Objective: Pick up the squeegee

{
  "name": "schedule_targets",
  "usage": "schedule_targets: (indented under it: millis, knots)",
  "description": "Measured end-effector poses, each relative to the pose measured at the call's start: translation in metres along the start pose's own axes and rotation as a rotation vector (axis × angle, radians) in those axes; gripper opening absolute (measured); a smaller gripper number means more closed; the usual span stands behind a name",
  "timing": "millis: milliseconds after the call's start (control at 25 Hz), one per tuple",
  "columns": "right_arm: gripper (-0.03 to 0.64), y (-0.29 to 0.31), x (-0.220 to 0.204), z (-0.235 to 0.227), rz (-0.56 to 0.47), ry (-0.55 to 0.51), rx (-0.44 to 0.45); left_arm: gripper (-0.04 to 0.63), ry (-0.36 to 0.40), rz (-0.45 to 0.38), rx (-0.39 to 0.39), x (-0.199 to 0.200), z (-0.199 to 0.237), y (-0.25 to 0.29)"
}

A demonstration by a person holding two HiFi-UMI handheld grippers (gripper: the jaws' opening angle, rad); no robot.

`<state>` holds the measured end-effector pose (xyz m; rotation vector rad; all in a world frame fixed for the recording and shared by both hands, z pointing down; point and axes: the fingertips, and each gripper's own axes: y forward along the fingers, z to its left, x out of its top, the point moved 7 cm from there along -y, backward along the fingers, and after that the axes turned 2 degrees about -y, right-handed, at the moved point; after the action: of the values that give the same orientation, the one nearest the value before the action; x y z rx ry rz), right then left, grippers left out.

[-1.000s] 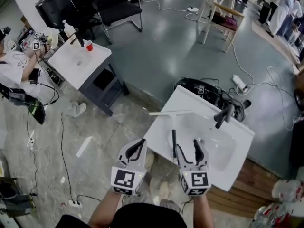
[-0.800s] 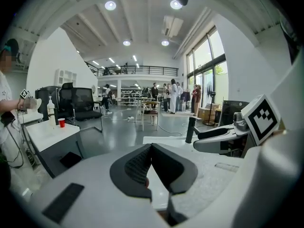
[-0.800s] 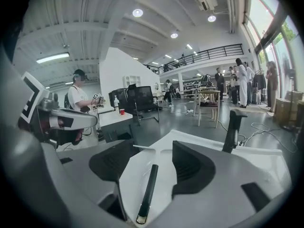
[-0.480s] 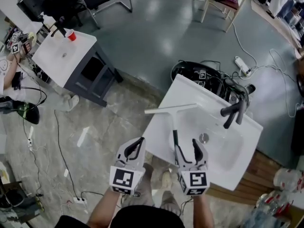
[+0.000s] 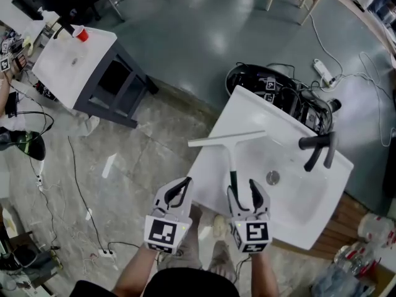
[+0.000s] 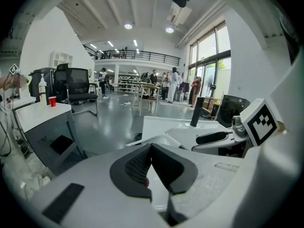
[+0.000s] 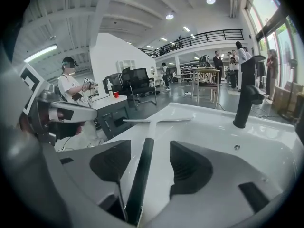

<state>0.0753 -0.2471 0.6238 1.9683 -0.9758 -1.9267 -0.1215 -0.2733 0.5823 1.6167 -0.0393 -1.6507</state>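
Right now the white-bladed, black-handled squeegee (image 5: pixel 231 166) lies flat on the white sink top (image 5: pixel 291 228), blade at the far end. Its handle runs back btwn the spread jaws of the right gripper (image 5: pixel 245 193), nearer the left-hand one, not clamped. Left gripper (image 5: pixel 178 190) hangs beside the sink, jaws pressed together w/ nothing in them

Glossy white sink (image 5: pixel 246 119), matt black squeegee handle (image 5: pixel 233 180), smooth glossy floor (image 5: pixel 204 30)

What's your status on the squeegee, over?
Left gripper shut, empty, beside the sink. Right gripper open, jaws astride the squeegee handle, not yet closed. Squeegee lying on the sink; faucet clear of it.
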Motion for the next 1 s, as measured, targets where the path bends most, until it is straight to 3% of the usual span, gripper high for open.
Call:
schedule_targets:
  millis: [400,1000]
  knots:
    - [0.241,0.029,-0.02,-0.003,0.051,0.009,0.015,0.002,-0.03,0.056,-0.007,-0.021,0.012,0.019]
    - [0.106,0.041,-0.031,0.009,0.139,-0.016,0.009,0.002,-0.054,0.065,0.002,-0.027,0.023,0.021]
